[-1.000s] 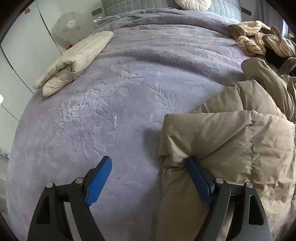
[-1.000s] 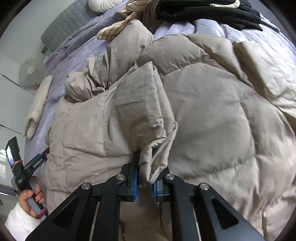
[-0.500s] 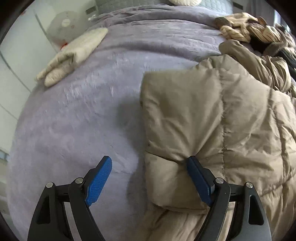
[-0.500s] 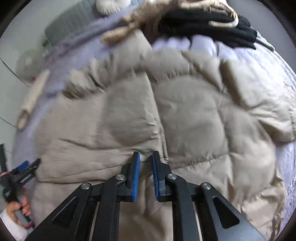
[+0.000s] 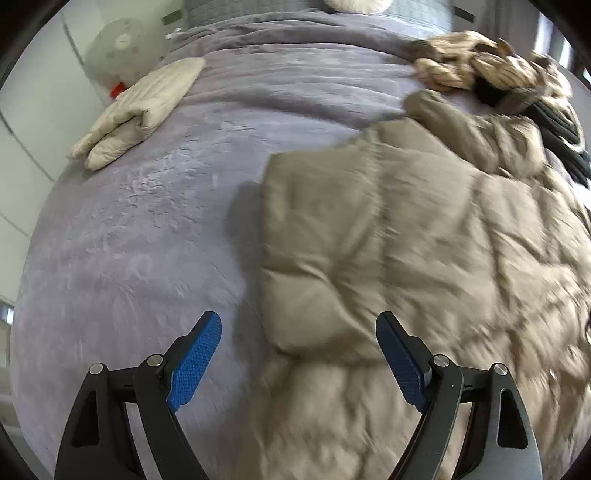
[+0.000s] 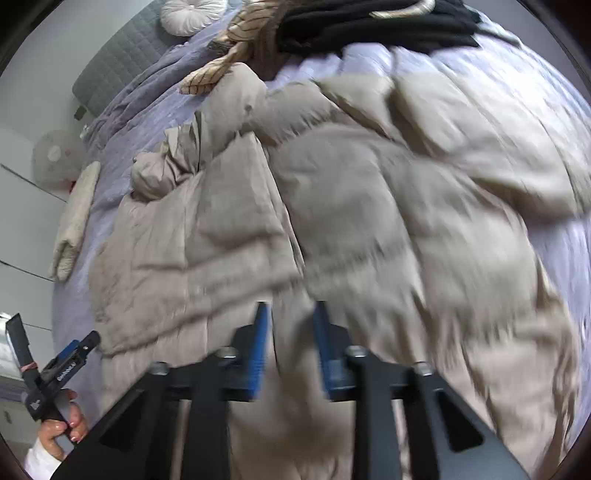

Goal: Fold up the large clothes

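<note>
A large beige puffer coat point(image 5: 406, 236) lies spread on the purple bed cover point(image 5: 147, 206); its left panel is folded over the body. It also fills the right wrist view point(image 6: 332, 206). My left gripper point(image 5: 299, 354) is open, hovering above the coat's lower left edge, holding nothing. My right gripper point(image 6: 291, 339) is partly open above the coat's bottom middle, with fabric showing between the jaws but not pinched. The left gripper also shows in the right wrist view point(image 6: 70, 362), held by a hand at the coat's left edge.
A folded cream garment point(image 5: 140, 107) lies at the bed's far left. A pile of striped and black clothes point(image 5: 498, 81) sits at the far right, black ones also in the right wrist view point(image 6: 369, 26). A round cushion point(image 6: 192, 14) rests by the grey headboard.
My right gripper opened and let go of the coat fold, which now lies flat. My left gripper drew back from the coat edge. Both views moved and are blurred.
</note>
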Demonstrator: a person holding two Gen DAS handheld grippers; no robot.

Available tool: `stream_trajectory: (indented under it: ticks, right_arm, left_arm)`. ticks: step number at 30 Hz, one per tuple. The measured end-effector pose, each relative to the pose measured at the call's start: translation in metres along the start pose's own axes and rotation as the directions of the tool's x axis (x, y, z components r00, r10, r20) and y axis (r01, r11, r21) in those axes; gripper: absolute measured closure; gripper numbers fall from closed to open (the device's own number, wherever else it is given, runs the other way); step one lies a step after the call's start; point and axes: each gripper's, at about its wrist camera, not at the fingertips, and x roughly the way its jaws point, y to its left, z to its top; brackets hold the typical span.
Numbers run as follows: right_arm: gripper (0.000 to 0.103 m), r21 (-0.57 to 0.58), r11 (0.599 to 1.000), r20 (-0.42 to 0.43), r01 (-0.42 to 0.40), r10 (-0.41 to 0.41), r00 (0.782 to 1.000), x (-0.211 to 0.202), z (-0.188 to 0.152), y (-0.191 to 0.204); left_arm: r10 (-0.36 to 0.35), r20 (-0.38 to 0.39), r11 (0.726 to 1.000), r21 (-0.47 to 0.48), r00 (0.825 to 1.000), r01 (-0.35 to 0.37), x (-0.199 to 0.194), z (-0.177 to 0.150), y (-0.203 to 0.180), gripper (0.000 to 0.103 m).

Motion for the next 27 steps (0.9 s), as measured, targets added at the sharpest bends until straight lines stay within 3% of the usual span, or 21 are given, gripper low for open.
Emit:
stream_trajectory:
  ticks: [4, 9, 11, 16, 17, 24, 26, 27]
  right_arm:
    - [0.054, 0.04, 0.999, -0.032, -0.018, 0.019, 0.999, -0.017, -0.031, -0.011]
    - [0.042, 0.087, 0.996, -0.035, -0.031, 0.034, 0.999, -0.033, -0.056, -0.019]
    - [0.034, 0.109, 0.994, -0.032, -0.03, 0.033, 0.999, -0.04, -0.064, -0.023]
    - [0.027, 0.164, 0.986, -0.009, -0.034, 0.036, 0.999, -0.053, -0.079, -0.035]
    - [0.018, 0.171, 0.984, -0.006, -0.04, 0.042, 0.999, -0.055, -0.081, -0.037]
    - [0.017, 0.222, 0.966, 0.053, -0.135, 0.126, 0.991, -0.069, -0.067, -0.078]
    - [0.0, 0.236, 0.956, 0.066, -0.176, 0.164, 0.984, -0.073, -0.055, -0.096]
    - [0.0, 0.239, 0.952, 0.082, -0.193, 0.178, 0.981, -0.075, -0.049, -0.106]
  left_arm:
    - [-0.015, -0.019, 0.998, 0.054, 1.0, 0.016, -0.017, -0.015, -0.026, 0.016]
    - [-0.092, -0.024, 0.991, 0.097, 0.996, 0.093, -0.037, -0.029, -0.059, 0.016]
    - [-0.094, -0.004, 0.99, 0.11, 0.996, 0.094, -0.045, -0.034, -0.07, 0.0]
    - [-0.163, -0.014, 0.978, 0.128, 0.987, 0.163, -0.053, -0.038, -0.081, 0.0]
    - [-0.164, -0.022, 0.977, 0.133, 0.986, 0.165, -0.054, -0.039, -0.084, 0.0]
    - [-0.07, -0.016, 0.987, 0.145, 0.997, 0.071, -0.06, -0.041, -0.112, 0.0]
    - [-0.054, -0.025, 0.989, 0.137, 0.998, 0.057, -0.059, -0.039, -0.122, 0.0]
    - [-0.059, -0.044, 0.989, 0.133, 0.997, 0.064, -0.057, -0.038, -0.13, 0.0]
